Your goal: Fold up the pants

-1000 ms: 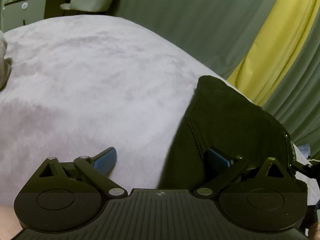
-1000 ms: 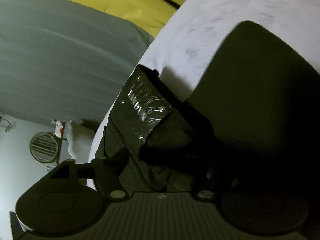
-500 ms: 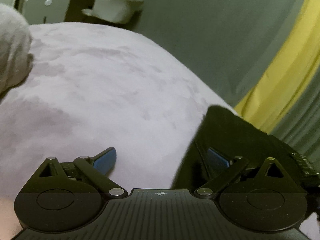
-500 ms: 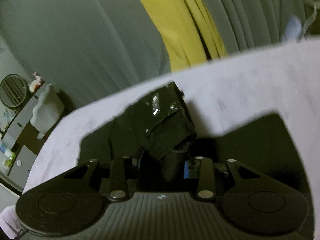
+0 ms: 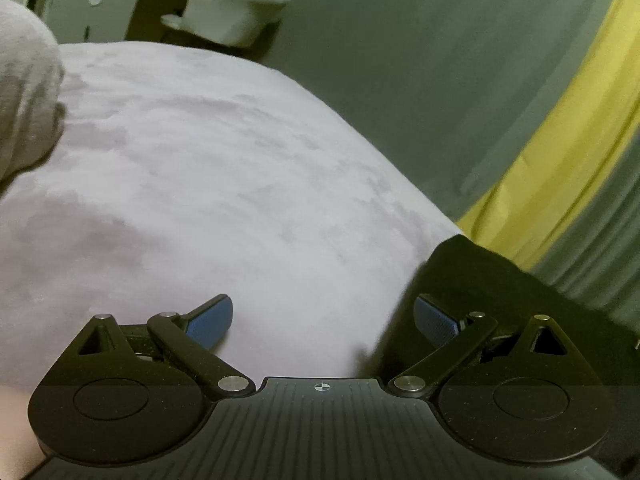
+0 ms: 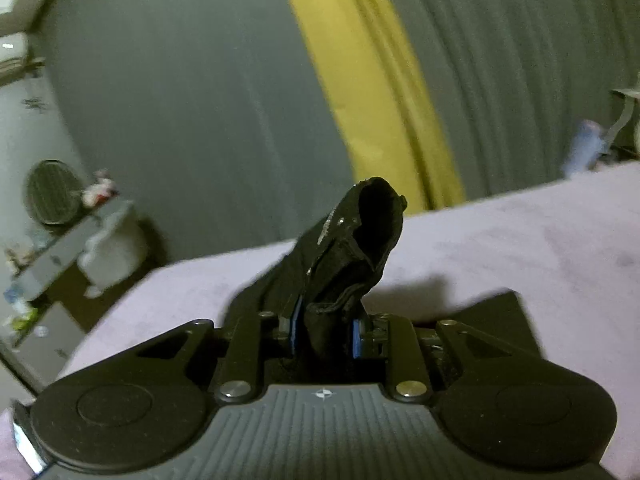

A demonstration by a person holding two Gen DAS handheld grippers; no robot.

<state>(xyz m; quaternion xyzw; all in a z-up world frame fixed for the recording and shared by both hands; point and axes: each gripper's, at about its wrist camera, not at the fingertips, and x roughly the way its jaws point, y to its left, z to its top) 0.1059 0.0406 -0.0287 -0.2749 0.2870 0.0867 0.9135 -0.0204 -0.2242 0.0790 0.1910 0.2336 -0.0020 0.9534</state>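
While its jaws have just been closing, the right gripper pinches bunched black pants mid-frame above the velvety lilac bedspread; the left gripper gapes empty.

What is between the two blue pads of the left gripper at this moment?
Only the bare lilac bedcover shows between the open left gripper pads in the left wrist view; the black pants lie behind its right pad, not between them.

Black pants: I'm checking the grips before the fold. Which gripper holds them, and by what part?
The right gripper has closed on a bunched edge of the black fabric pants. The left gripper is open and holds nothing.
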